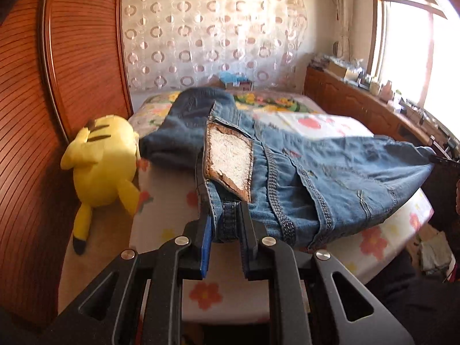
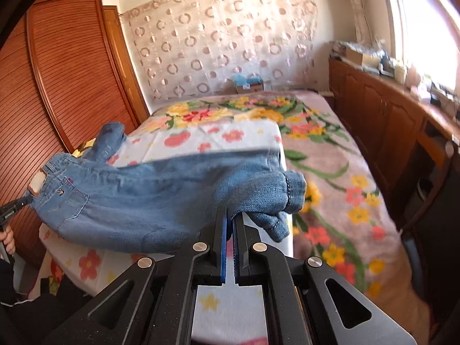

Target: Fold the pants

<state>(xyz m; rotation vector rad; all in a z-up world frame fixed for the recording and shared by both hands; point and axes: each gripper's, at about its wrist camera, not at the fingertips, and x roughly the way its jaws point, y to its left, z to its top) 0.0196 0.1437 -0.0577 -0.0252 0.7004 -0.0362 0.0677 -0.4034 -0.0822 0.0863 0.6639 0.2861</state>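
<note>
Floral bed [image 2: 330,149] fills the mid-frame, a wardrobe [image 1: 72,57] at left and cabinets [image 2: 382,120] at right. Jeans [image 1: 330,172] hang stretched above it: left gripper [image 1: 227,215] jaws pinch the waistband, right gripper [image 2: 230,218] jaws pinch the cuffs. Only the left view shows the yellow plush [image 1: 100,161], lower left.

I can count one pair of blue jeans [image 1: 310,172] and one brown patch [image 1: 228,161] on them. I see two grippers, my left gripper [image 1: 227,224] and my right gripper [image 2: 230,230], and each one has two fingers. There is one yellow stuffed toy [image 1: 100,169], one bed [image 2: 330,155], one wooden wardrobe [image 2: 69,66] and one window [image 1: 408,49].
</note>
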